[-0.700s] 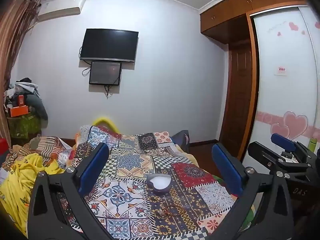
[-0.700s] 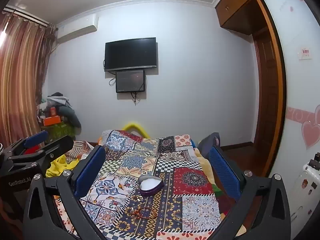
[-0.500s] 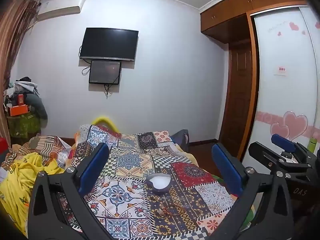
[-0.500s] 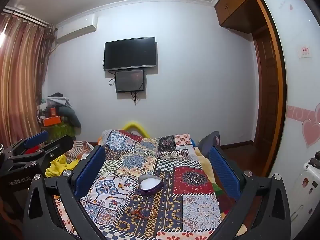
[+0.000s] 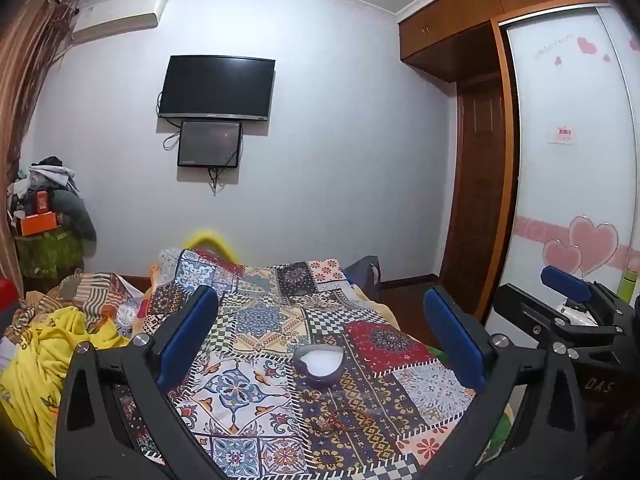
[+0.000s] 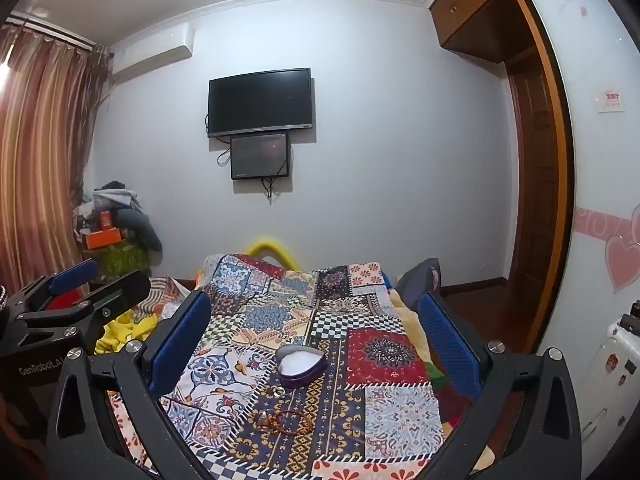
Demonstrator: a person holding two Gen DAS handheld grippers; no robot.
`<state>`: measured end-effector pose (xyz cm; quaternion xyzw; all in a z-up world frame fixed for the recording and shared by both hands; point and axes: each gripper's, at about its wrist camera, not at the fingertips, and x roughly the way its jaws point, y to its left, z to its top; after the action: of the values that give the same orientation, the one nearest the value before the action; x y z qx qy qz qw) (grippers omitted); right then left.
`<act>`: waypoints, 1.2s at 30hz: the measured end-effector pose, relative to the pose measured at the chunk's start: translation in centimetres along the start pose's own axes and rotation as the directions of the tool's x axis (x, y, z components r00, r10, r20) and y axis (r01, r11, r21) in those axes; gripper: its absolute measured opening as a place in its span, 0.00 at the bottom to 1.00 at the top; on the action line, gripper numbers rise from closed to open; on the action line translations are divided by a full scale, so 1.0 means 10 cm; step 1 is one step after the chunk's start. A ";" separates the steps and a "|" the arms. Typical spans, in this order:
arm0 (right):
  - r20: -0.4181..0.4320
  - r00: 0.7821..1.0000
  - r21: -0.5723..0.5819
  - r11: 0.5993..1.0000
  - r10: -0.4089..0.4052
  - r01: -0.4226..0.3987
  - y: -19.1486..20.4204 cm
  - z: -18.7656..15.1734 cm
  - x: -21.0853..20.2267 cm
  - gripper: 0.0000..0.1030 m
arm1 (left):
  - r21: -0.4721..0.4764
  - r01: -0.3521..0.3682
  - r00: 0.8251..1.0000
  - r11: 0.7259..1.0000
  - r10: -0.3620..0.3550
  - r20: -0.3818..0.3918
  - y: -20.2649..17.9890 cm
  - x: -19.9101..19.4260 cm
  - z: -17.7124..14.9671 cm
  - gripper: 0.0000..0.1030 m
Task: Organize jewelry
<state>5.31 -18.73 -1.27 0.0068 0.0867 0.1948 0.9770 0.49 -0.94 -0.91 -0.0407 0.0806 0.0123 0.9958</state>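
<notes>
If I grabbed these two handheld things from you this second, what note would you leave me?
Left tool: open, holding nothing, above the bed.
Right tool: open, holding nothing, above the bed.
Heart-shaped box: lidless, on the patchwork quilt, looks empty.
Beaded bracelet and a small gold piece lie loose on the quilt, nearer you than the box.
Done: nothing in the box yet.
Left: move the jewelry into it.
</notes>
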 end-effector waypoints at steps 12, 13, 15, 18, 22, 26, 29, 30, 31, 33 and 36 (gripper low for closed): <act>-0.005 1.000 0.003 1.000 -0.003 0.003 -0.02 0.00 0.01 1.00 | 0.002 0.006 1.000 1.000 -0.006 -0.010 0.04 0.01 0.03 1.00; -0.005 1.000 0.004 1.000 -0.004 0.004 -0.03 -0.01 0.01 1.00 | 0.003 0.004 1.000 1.000 -0.004 -0.010 0.05 0.01 0.02 1.00; -0.004 1.000 0.006 1.000 -0.004 0.004 -0.04 -0.01 0.01 1.00 | 0.006 0.000 1.000 1.000 0.000 -0.011 0.05 0.00 0.02 1.00; -0.002 1.000 0.009 1.000 -0.006 0.006 -0.06 -0.02 0.01 1.00 | 0.006 -0.001 1.000 1.000 0.001 -0.011 0.07 -0.02 0.01 1.00; -0.001 1.000 0.013 1.000 -0.005 0.005 -0.07 -0.01 0.01 1.00 | 0.004 -0.002 1.000 1.000 0.002 -0.016 0.04 0.03 0.04 1.00; 0.000 1.000 0.012 1.000 -0.006 0.006 -0.06 -0.01 0.01 1.00 | -0.001 -0.004 1.000 1.000 0.004 -0.018 0.04 0.03 0.05 1.00; 0.000 1.000 0.013 1.000 -0.006 0.006 -0.06 -0.01 0.01 1.00 | 0.001 -0.007 1.000 1.000 0.007 -0.018 0.03 0.02 0.05 1.00; 0.000 1.000 0.013 1.000 -0.006 0.006 -0.06 -0.01 0.01 1.00 | 0.001 -0.007 1.000 1.000 0.007 -0.019 0.03 0.02 0.05 1.00; 0.000 1.000 0.012 1.000 -0.006 0.006 -0.06 -0.01 0.01 1.00 | 0.002 -0.009 1.000 1.000 0.009 -0.019 0.03 0.02 0.04 1.00; 0.000 1.000 0.013 1.000 -0.006 0.006 -0.06 -0.01 0.01 1.00 | 0.004 -0.011 1.000 1.000 0.011 -0.020 0.03 0.01 0.04 1.00; 0.001 1.000 0.012 1.000 -0.007 0.007 -0.06 -0.01 0.01 1.00 | 0.002 -0.011 1.000 1.000 0.011 -0.023 0.03 0.01 0.04 1.00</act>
<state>5.57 -19.23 -1.38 0.0124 0.0875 0.1907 0.9777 0.62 -0.65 -0.58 -0.0394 0.0922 0.0170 0.9948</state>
